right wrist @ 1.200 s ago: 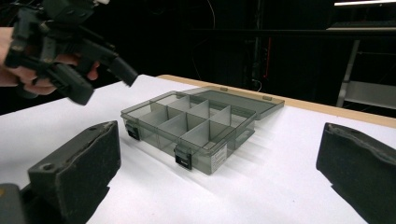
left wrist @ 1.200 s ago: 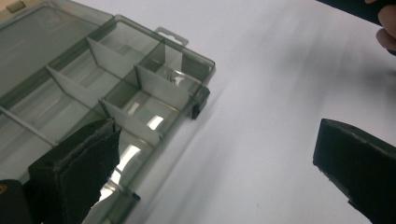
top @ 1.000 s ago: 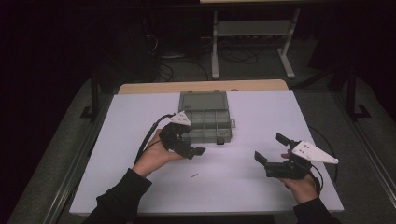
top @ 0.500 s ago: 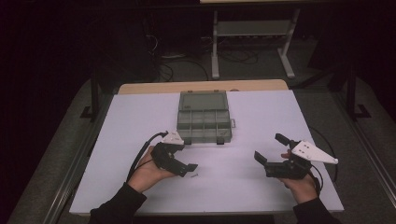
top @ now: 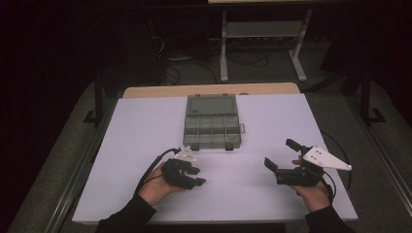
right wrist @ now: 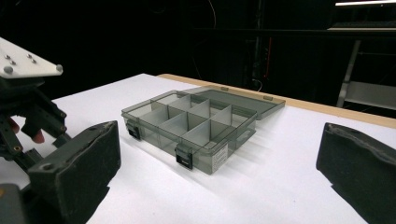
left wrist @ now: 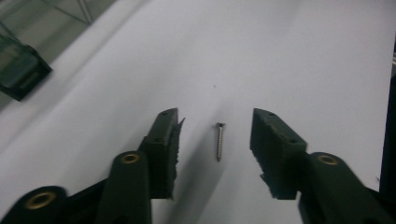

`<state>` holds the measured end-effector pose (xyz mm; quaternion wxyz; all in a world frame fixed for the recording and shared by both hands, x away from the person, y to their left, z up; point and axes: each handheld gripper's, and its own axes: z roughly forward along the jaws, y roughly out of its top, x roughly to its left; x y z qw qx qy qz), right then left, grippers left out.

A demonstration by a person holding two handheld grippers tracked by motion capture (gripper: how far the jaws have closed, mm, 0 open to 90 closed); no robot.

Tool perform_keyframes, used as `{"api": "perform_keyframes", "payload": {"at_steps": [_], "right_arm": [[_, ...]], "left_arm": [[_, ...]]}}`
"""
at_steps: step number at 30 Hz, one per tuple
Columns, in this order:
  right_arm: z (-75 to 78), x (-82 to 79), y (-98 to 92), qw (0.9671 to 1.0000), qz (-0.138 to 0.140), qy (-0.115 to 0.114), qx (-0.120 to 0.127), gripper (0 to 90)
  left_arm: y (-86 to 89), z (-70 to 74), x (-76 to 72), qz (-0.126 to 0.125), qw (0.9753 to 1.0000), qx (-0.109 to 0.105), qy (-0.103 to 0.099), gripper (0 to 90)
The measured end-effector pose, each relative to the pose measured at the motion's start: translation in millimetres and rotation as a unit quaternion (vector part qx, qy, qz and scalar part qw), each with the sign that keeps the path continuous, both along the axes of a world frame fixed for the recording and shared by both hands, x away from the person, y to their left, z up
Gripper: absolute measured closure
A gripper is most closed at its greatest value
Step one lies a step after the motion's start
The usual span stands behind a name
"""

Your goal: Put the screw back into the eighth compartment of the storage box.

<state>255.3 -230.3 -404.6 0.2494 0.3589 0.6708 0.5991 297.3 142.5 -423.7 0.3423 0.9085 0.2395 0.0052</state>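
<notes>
Screw (left wrist: 218,141): bare metal, silvery, with a dull shine and a threaded shank.

Left gripper (left wrist: 215,140): matt black plastic arms set with brass-coloured rivets; the pads (left wrist: 170,140) are a dark, rough, ridged rubbery material, frayed at one edge.

Right gripper (right wrist: 219,172): same matt black body; its pads (right wrist: 88,158) look like coarse dark foam.

Box (right wrist: 201,126): smoke-grey see-through plastic, smooth and glossy, with black plastic latches and a small paper label on the front.

Surface (top: 145,126): a matt, smooth white sheet covers it; a bare strip of light wood (top: 209,90) shows along the far edge.
</notes>
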Motion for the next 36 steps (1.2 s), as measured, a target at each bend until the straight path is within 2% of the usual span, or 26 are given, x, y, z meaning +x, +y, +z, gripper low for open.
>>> {"api": "perform_keyframes", "payload": {"at_steps": [2,4,5,13,19,25,27,28,30,32,33,34,35,36], "right_arm": [[0.0,-0.1,0.0,1.0,0.0,0.0,0.0,0.0],[0.0,-0.1,0.1,1.0,0.0,0.0,0.001,0.0],[0.0,0.0,0.1,1.0,0.0,0.0,0.0,0.0],[0.0,0.2,0.2,1.0,-0.001,0.0,0.001,0.0],[0.1,0.6,0.2,1.0,0.0,-0.002,0.0,0.0],[-0.2,0.1,-0.4,1.0,0.003,0.0,0.002,0.0],[-0.3,0.4,-1.3,1.0,0.003,-0.002,0.002,0.0],[-0.3,0.8,-1.3,1.0,0.003,-0.002,0.004,0.0],[-0.3,1.0,-1.2,1.0,0.004,-0.001,0.005,0.0],[-0.3,1.7,0.0,1.0,0.007,-0.002,0.004,0.0],[-0.3,1.7,0.0,1.0,0.007,-0.002,0.004,0.0],[-0.3,2.2,0.9,0.9999,0.009,-0.002,0.003,0.0],[-0.4,3.0,1.0,0.9999,0.01,-0.003,0.003,0.0],[-0.5,3.5,1.4,0.9999,0.01,-0.003,0.003,0.0]], "left_arm": [[-0.4,-0.7,0.4,-0.01,0.9999,0.014,-0.003,60.6],[-2.8,-3.1,-0.2,-0.007,0.9999,0.008,0.002,64.9],[-2.4,-3.2,0.9,-0.016,0.9997,0.018,0.0,66.9],[-6.3,-9.4,2.2,-0.021,0.9995,0.021,0.006,76.7],[-8.8,-11.9,2.7,-0.021,0.9993,0.031,-0.003,87.1],[-9.6,-12.1,4.3,-0.018,0.9994,0.028,0.005,87.8],[-8.4,-11.3,6.5,-0.026,0.999,0.036,0.003,87.9],[-9.6,-11.9,5.5,-0.016,0.9995,0.026,0.01,88.0],[-9.3,-11.6,5.4,-0.012,0.9995,0.024,0.015,88.1],[-8.0,-10.4,6.4,-0.019,0.9992,0.032,0.013,88.1],[-8.7,-11.1,5.5,-0.009,0.9997,0.018,0.014,88.1],[-7.6,-9.2,5.9,-0.01,0.9996,0.018,0.018,88.1],[-6.4,-7.0,6.2,-0.005,0.9998,0.01,0.017,88.1],[-5.3,-4.9,7.2,-0.009,0.9998,0.013,0.014,88.1]]}}
